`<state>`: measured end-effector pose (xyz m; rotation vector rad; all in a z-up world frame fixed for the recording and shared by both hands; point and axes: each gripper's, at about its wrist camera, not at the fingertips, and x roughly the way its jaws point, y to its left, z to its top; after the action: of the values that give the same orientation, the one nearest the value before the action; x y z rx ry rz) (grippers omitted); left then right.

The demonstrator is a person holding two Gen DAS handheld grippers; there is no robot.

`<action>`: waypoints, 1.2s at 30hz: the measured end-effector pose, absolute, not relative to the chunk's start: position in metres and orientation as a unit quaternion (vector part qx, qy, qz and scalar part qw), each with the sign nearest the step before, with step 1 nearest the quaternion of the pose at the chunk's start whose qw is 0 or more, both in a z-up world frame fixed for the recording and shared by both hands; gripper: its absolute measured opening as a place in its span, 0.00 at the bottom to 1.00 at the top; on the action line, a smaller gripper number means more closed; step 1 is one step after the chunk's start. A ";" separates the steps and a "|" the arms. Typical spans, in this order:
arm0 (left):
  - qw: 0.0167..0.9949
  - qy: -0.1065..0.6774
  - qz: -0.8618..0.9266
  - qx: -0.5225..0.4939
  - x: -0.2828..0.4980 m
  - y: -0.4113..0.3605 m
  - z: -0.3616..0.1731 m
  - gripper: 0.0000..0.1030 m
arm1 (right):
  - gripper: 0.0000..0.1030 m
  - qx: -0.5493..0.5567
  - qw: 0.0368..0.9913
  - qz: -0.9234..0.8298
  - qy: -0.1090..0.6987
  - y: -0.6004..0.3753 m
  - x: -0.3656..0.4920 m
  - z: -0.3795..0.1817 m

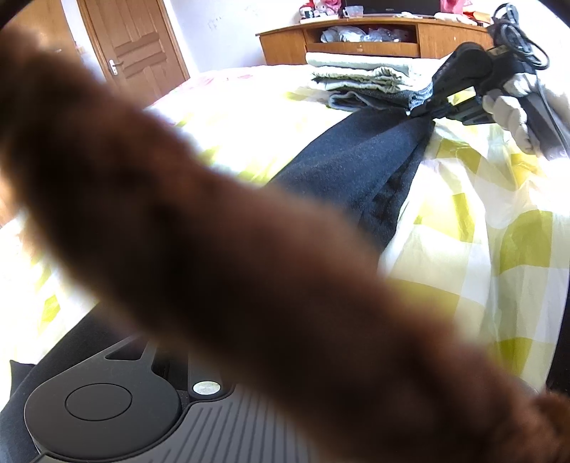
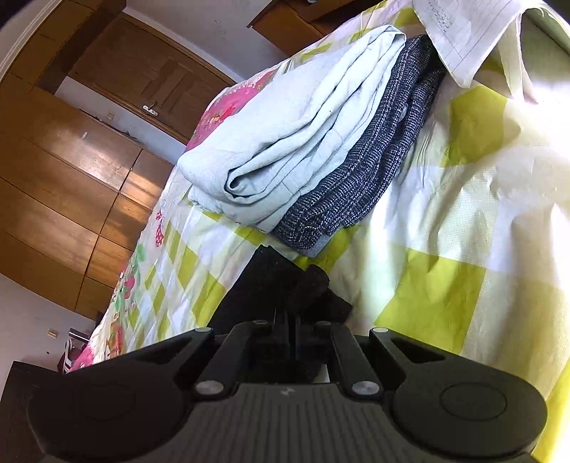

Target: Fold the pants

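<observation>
Sunlit checked bedding (image 1: 473, 228) carries the dark pants (image 1: 356, 167), stretched from the near left to the far right, where the right gripper (image 1: 424, 107) has its jaws closed on one end. A blurred brown shape hides the left gripper's jaws, so their state cannot be told. Judged from this, the fold goes best if the pinched end is carried low and level, clear of the folded stack (image 2: 285, 135) just beyond.

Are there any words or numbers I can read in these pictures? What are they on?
None can be read.
Paper at the top of the right wrist view: handwritten lines, too small and blurred.
Monitor on the cabinet in the left wrist view: a small logo, too blurred.
Right gripper, shut on the black pants: a small mark on its body, not lettering.
</observation>
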<state>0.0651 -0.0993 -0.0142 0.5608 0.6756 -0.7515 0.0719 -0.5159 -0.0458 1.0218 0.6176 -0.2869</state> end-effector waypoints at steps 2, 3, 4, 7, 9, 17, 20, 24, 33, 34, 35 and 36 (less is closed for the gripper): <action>0.839 0.316 -0.359 0.259 0.063 -0.095 -0.010 0.41 | 0.21 0.463 0.818 -0.151 0.306 -0.512 0.072 -0.049; 0.839 0.316 -0.361 0.258 0.062 -0.094 -0.010 0.41 | 0.21 0.453 0.821 -0.156 0.311 -0.509 0.070 -0.049; 0.838 0.315 -0.361 0.261 0.061 -0.094 -0.011 0.41 | 0.21 0.444 0.825 -0.156 0.312 -0.505 0.065 -0.046; 0.833 0.313 -0.362 0.279 0.057 -0.092 -0.018 0.41 | 0.26 0.386 0.853 -0.165 0.311 -0.489 0.047 -0.027; 0.832 0.315 -0.365 0.276 0.056 -0.087 -0.021 0.41 | 0.25 0.297 0.891 -0.140 0.313 -0.464 0.038 -0.005; 0.835 0.319 -0.347 0.286 0.063 -0.065 -0.023 0.41 | 0.26 -0.129 0.926 0.163 0.316 -0.290 0.056 0.024; 0.831 0.321 -0.345 0.296 0.068 -0.062 -0.029 0.41 | 0.26 -0.192 0.894 0.237 0.328 -0.249 0.071 0.000; 0.832 0.326 -0.350 0.280 0.074 -0.058 -0.027 0.42 | 0.29 -0.237 0.860 0.303 0.335 -0.219 0.078 -0.019; 0.848 0.335 -0.353 0.211 0.087 -0.043 -0.023 0.41 | 0.33 -0.329 0.836 0.324 0.295 -0.183 0.076 -0.043; 0.849 0.333 -0.353 0.210 0.086 -0.043 -0.022 0.41 | 0.25 -0.323 0.839 0.319 0.300 -0.182 0.078 -0.043; 0.849 0.332 -0.353 0.210 0.085 -0.042 -0.021 0.41 | 0.20 -0.310 0.841 0.315 0.312 -0.183 0.081 -0.041; 0.849 0.332 -0.354 0.210 0.084 -0.041 -0.019 0.41 | 0.20 -0.292 0.845 0.315 0.318 -0.185 0.083 -0.038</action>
<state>0.0840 -0.0414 -0.0194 0.4425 0.6985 -0.7458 0.0826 -0.1853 -0.0377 -0.6172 0.6717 0.6639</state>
